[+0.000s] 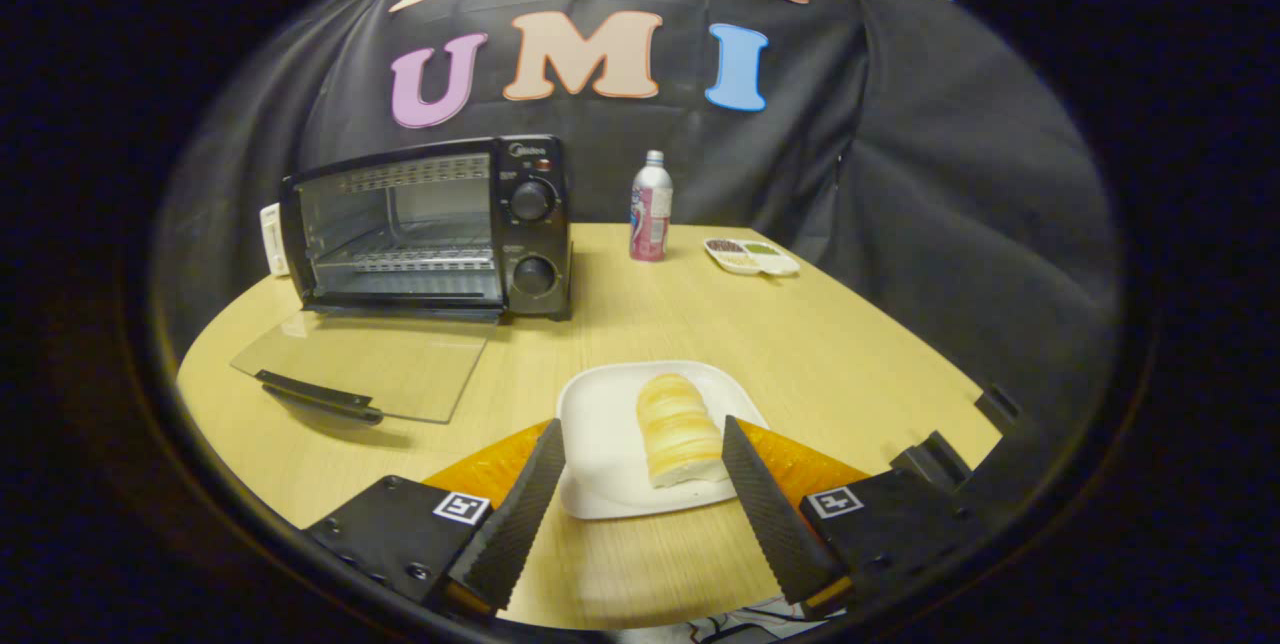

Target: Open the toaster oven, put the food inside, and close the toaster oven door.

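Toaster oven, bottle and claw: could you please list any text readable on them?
Toaster oven: logo above the dials, too small to read.
Dials: markings too blurred to read.
Bottle: label print too blurred to read.
Claw, open with its fingers either side of the bread: square black-and-white tags, no words.

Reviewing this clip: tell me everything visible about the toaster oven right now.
The toaster oven is a small black box standing upright on the wooden table, near the booth's cloth wall. Its glass door, with a dark handle at the outer edge, is folded fully down and lies flat towards the tool. Inside, a wire rack shows and no food. Two round knobs sit one above the other on the right-hand panel. The open tool is well short of it, fingers either side of the bread on a white plate.
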Demonstrator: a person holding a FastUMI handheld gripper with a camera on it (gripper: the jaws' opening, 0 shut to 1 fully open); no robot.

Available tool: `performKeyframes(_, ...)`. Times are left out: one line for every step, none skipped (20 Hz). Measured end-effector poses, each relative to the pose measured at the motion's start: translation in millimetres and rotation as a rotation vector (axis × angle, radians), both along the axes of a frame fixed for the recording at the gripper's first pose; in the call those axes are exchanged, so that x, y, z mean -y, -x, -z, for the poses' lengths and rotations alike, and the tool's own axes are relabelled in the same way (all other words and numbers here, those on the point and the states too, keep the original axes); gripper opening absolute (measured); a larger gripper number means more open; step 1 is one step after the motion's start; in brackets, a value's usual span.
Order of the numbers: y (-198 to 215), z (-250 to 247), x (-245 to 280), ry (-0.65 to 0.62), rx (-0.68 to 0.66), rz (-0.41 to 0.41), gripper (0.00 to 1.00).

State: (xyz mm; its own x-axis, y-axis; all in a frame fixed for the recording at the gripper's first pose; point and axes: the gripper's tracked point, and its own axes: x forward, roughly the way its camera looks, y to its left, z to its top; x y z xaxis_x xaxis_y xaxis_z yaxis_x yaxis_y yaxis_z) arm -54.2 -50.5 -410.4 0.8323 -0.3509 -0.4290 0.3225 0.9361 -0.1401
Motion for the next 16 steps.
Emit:
performKeyframes(-1.3,5.2,3.8,-0.020,0.000,0.011,0.99)
performKeyframes(-1.5,9.0,7.1,-0.034,0.000,0.021,0.99)
performKeyframes(-3.7,12.6,10.6,-0.046,-0.002,0.027,0.99)
performKeyframes(-4.6,15.4,11.9,-0.057,-0.006,0.030,0.99)
performKeyframes(-4.3,20.1,14.7,-0.065,-0.010,0.036,0.99)
performKeyframes(-4.2,25.3,17.2,-0.076,-0.024,0.042,0.99)
performKeyframes(-3.4,31.2,17.0,-0.084,-0.038,0.043,0.99)
performKeyframes(-6.6,30.7,18.8,-0.077,-0.033,0.042,0.99)
performKeyframes(-5.5,31.5,16.3,-0.070,-0.036,0.037,0.97)
performKeyframes(-8.2,30.9,14.6,-0.070,-0.038,0.030,0.89)
performKeyframes(-7.4,31.7,13.3,-0.075,-0.037,0.028,0.87)
performKeyframes(-8.1,32.3,7.7,-0.106,-0.040,0.010,0.86)
performKeyframes(-9.6,33.3,7.1,-0.112,-0.030,0.012,0.78)
performKeyframes(-10.9,33.9,6.3,-0.102,-0.036,0.008,0.69)
performKeyframes(-11.1,33.3,6.5,-0.096,-0.028,0.013,0.61)
performKeyframes(-11.9,33.0,6.6,-0.093,-0.025,0.022,0.53)
